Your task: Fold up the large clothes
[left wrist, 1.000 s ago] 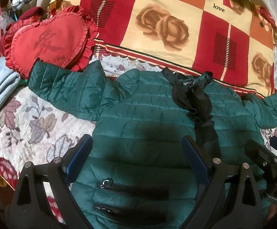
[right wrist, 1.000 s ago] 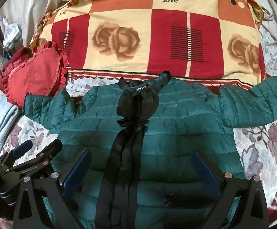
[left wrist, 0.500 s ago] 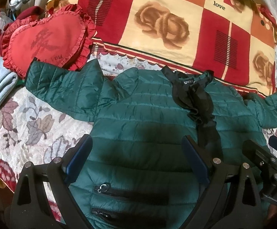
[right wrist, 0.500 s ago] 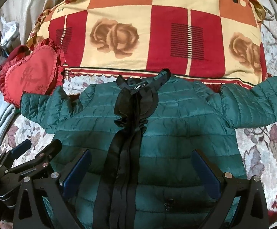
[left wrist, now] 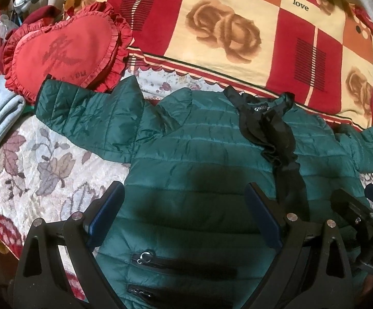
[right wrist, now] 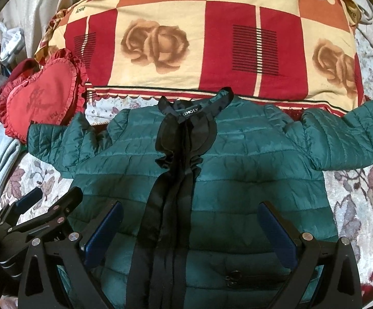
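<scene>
Floral bedspread (left wrist: pixel 40 164) carries the green quilted jacket (right wrist: pixel 238 159) spread flat, sleeves out; left gripper (left wrist: pixel 184 219) and right gripper (right wrist: pixel 190 231) hover above it, jaws wide apart, holding nothing

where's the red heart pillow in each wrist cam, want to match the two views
Left wrist: the red heart pillow sits upper left, large, its lower edge meeting the cuff of the green jacket's sleeve.
Right wrist: the red heart pillow sits at the left edge, mid-height, smaller, above the same sleeve.
Shared landmark: the black collar with its white brand label.
</scene>
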The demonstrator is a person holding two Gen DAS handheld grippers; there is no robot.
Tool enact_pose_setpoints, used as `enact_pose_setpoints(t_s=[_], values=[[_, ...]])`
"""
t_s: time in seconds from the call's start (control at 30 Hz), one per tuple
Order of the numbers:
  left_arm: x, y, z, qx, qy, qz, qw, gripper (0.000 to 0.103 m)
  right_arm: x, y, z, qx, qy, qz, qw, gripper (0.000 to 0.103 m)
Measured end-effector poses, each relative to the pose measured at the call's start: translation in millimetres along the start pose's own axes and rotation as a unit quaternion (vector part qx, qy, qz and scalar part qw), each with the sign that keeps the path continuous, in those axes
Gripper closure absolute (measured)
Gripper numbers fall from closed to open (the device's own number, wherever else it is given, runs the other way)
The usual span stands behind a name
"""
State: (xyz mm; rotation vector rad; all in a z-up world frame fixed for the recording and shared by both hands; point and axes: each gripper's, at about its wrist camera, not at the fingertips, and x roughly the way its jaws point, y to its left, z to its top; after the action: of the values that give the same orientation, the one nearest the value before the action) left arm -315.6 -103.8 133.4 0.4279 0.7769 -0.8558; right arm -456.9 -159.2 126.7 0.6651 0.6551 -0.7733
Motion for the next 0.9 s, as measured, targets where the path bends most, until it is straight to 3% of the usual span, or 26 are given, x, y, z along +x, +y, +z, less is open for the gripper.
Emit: enact_pose_setpoints(t_s=[0.9], values=[[5.5, 6.8, -0.1, -0.013, 0.004, -0.004, 0.9999, 0.009, 10.5, 0.4, 1.4, 0.006, 0.005, -0.006, 1.0, 0.0]])
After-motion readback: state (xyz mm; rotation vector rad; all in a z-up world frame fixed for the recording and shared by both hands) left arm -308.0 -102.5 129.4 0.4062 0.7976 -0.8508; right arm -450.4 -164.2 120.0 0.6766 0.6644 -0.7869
